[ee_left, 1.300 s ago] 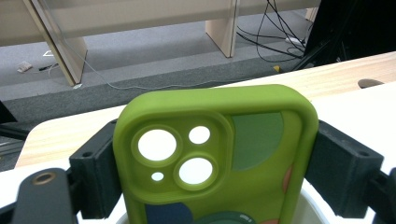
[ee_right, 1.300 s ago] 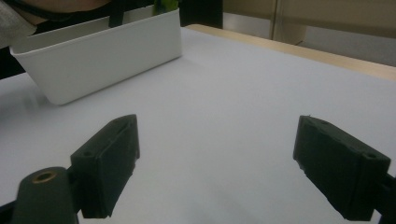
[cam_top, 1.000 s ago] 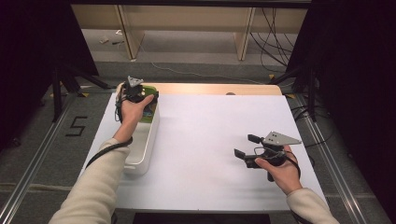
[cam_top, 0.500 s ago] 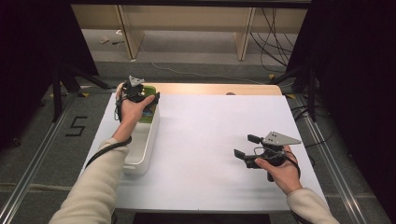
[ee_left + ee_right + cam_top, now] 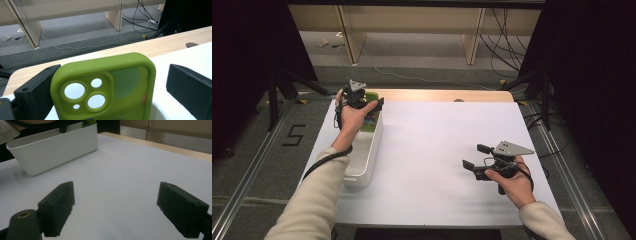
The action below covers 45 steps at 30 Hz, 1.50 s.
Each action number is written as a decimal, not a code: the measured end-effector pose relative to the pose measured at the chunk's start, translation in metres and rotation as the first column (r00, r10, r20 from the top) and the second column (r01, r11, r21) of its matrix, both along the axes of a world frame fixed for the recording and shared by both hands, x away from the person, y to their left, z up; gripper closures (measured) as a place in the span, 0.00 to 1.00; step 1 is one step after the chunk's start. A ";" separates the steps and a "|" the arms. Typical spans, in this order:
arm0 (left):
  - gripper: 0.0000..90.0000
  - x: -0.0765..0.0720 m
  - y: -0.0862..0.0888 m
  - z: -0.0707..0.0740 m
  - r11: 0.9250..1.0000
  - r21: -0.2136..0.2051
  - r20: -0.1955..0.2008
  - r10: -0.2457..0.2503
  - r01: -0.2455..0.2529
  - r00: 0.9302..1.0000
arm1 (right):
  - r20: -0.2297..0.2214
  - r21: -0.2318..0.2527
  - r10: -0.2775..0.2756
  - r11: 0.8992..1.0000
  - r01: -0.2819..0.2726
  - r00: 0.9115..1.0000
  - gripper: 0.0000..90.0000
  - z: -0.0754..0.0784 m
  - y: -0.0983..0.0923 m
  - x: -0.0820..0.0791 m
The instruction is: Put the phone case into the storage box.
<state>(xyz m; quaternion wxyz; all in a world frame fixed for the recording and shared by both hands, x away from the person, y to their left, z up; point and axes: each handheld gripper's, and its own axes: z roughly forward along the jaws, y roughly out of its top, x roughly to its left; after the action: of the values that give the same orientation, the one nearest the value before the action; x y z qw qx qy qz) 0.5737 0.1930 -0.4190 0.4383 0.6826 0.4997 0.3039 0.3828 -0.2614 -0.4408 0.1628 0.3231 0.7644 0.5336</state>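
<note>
So on our left gripper [image 5: 110, 85] the jaws have just been opening, and the green phone case [image 5: 105, 87] stands upright between them: the right jaw is clearly off it with a gap, while the left jaw sits right against its edge, and we can't tell if it's actually touching. We see the case's back side, with the camera cutouts facing us. From the high view, that gripper [image 5: 362, 102] hangs over the far end of the white bin [image 5: 364, 160], which sits along the left side of the white table [image 5: 437, 130], and the case [image 5: 371, 119] pokes up out of that far end. Our right gripper [image 5: 115, 207] is spread wide with nothing between its jaws, just bare tabletop below. It [image 5: 473, 162] rests low at the near right of the table, well apart from the bin, jaws pointing left toward it.
</note>
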 end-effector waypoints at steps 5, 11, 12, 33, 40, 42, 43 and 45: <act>0.00 -0.001 -0.001 0.002 1.000 -0.003 0.007 0.000 0.000 1.000 | -0.001 0.000 0.000 1.000 0.000 1.000 0.17 0.000 0.000 0.000; 0.00 -0.002 -0.001 0.004 1.000 -0.002 0.014 0.000 0.000 1.000 | -0.004 0.000 0.000 1.000 0.000 1.000 0.17 0.000 0.000 0.000; 0.00 -0.002 -0.001 0.005 1.000 -0.004 0.013 -0.001 0.001 1.000 | -0.003 0.000 0.000 1.000 0.000 1.000 0.17 0.000 0.000 0.000; 0.00 -0.005 -0.001 0.015 1.000 -0.002 0.044 0.004 -0.003 0.999 | -0.008 -0.005 0.005 1.000 -0.005 1.000 0.17 -0.001 0.001 0.000; 0.00 -0.007 -0.003 0.020 1.000 -0.001 0.059 0.001 -0.001 0.998 | -0.009 -0.007 0.005 1.000 -0.005 1.000 0.17 -0.001 0.001 0.000; 0.00 -0.007 -0.003 0.021 1.000 -0.002 0.062 0.006 -0.006 0.998 | -0.008 -0.006 0.005 1.000 -0.005 1.000 0.17 0.000 0.001 0.000; 0.00 -0.008 -0.003 0.022 1.000 -0.004 0.062 0.008 -0.008 0.998 | -0.007 -0.004 0.004 1.000 -0.004 1.000 0.17 0.000 0.001 0.000; 0.00 -0.009 -0.003 0.023 1.000 -0.005 0.064 0.010 -0.010 0.998 | -0.007 -0.003 0.004 1.000 -0.004 1.000 0.17 -0.001 0.000 0.000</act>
<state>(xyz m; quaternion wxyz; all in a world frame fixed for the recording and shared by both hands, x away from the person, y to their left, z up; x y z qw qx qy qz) 0.5642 0.1903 -0.3961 0.4540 0.6691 0.4895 0.3266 0.3829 -0.2609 -0.4413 0.1595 0.3232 0.7666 0.5314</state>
